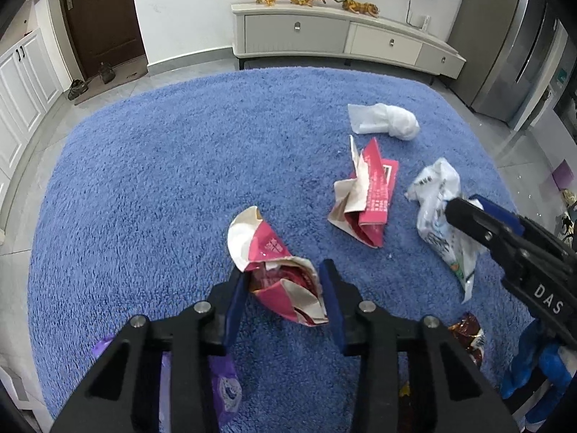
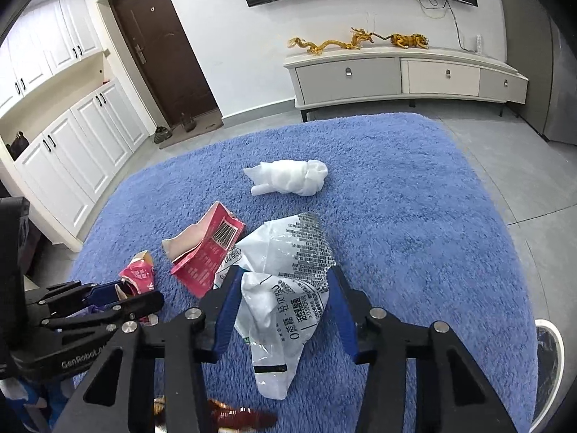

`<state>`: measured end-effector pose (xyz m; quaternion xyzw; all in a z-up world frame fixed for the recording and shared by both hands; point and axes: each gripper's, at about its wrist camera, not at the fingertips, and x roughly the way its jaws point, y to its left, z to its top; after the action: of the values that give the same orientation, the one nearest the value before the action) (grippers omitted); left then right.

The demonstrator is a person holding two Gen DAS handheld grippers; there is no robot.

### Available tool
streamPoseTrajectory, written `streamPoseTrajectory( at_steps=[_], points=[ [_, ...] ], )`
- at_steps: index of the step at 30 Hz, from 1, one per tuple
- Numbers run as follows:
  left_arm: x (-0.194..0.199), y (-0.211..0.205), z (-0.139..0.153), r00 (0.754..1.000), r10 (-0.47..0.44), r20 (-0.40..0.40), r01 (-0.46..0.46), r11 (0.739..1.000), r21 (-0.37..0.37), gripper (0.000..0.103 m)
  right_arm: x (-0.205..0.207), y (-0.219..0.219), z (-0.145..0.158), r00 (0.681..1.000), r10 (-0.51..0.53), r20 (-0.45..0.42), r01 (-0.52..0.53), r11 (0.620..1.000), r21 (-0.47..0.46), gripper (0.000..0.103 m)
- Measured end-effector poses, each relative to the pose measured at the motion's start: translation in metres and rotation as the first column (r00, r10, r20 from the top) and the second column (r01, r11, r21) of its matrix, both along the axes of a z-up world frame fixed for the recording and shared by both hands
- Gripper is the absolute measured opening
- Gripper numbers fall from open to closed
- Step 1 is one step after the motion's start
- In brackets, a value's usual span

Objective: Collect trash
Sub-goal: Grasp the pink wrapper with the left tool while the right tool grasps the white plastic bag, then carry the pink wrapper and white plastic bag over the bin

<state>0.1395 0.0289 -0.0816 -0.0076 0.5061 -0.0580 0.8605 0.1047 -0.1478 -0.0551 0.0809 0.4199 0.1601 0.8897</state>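
Observation:
My left gripper (image 1: pixel 283 279) is shut on a crumpled pink and cream carton (image 1: pixel 274 267), held between its blue pads above the blue rug (image 1: pixel 162 180). My right gripper (image 2: pixel 283 288) is shut on a white printed plastic bag (image 2: pixel 288 288), which hangs down between the fingers; the bag also shows in the left wrist view (image 1: pixel 438 216). A second torn pink carton (image 1: pixel 364 195) lies on the rug between the two; it also shows in the right wrist view (image 2: pixel 205 249). A white wad of tissue (image 1: pixel 386 121) lies farther back on the rug, and also shows in the right wrist view (image 2: pixel 288 176).
A brown foil wrapper (image 1: pixel 468 335) and a purple wrapper (image 1: pixel 223 386) lie on the rug near me. A white TV cabinet (image 1: pixel 342 36) stands beyond the rug, white cupboards (image 2: pixel 72 137) at left. A white bin rim (image 2: pixel 551 357) shows at the right edge.

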Motion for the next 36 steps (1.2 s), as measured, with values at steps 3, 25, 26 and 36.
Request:
streamPoseTrajectory(
  at_steps=[3,25,26,36],
  points=[
    [-0.007,0.001,0.010,0.999,0.005,0.036,-0.005,1.000,-0.003,0.037,-0.008,-0.006,0.004,1.000,-0.014,0.013,0.013,1.000,0.017,0.042],
    [-0.064,-0.067,0.076,0.964,-0.081,0.252,0.079,0.997,0.017,0.037,-0.076,-0.086,0.040,0.982,-0.162,0.101,0.153,0.983,0.098,0.039],
    [-0.067,-0.072,0.077,0.962,-0.090,0.259,0.088,0.996,0.022,0.037,-0.079,-0.091,0.040,0.980,-0.172,0.101,0.161,0.981,0.104,0.039],
    [-0.089,-0.137,0.071,0.936,-0.231,0.266,0.216,0.973,0.086,0.037,-0.102,-0.149,0.031,0.954,-0.291,0.076,0.281,0.952,0.120,0.039]
  ],
)
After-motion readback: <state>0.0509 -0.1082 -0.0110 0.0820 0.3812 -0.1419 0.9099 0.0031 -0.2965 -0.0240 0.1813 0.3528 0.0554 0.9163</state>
